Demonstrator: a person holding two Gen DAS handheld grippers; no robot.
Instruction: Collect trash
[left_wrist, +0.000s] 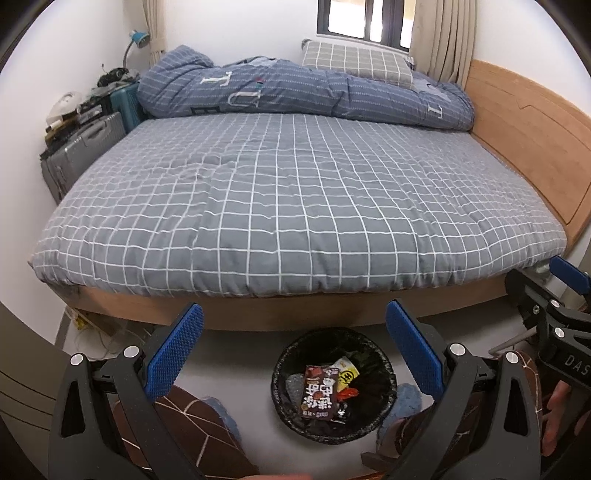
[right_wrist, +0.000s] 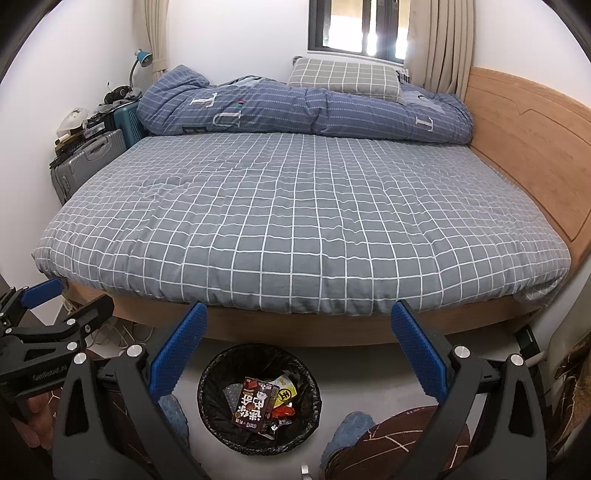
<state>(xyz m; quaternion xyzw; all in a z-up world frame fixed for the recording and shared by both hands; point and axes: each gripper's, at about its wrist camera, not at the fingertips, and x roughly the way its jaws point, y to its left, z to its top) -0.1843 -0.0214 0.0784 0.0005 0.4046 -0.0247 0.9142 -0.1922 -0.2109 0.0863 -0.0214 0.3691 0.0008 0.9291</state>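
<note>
A round black-lined trash bin (left_wrist: 384, 373) stands on the floor in front of the bed; it also shows in the right wrist view (right_wrist: 210, 391). Inside lie a dark snack packet (left_wrist: 319, 393) (right_wrist: 255, 408), a yellow wrapper (left_wrist: 345, 373) (right_wrist: 286, 391) and a red wrapper (left_wrist: 349, 394) (right_wrist: 283, 410). My left gripper (left_wrist: 295, 317) is open and empty, above and just behind the bin. My right gripper (right_wrist: 300, 317) is open and empty, above the bin's right side. Each gripper shows at the edge of the other's view, the right one (left_wrist: 546, 291) and the left one (right_wrist: 70, 302).
A bed with a grey checked cover (left_wrist: 295, 192) fills the view, with a folded blue duvet (left_wrist: 295, 88), a pillow (left_wrist: 354, 62) and a wooden headboard (left_wrist: 532, 147). Suitcases (left_wrist: 85, 151) and clutter stand at the far left. The person's knees and slippers flank the bin.
</note>
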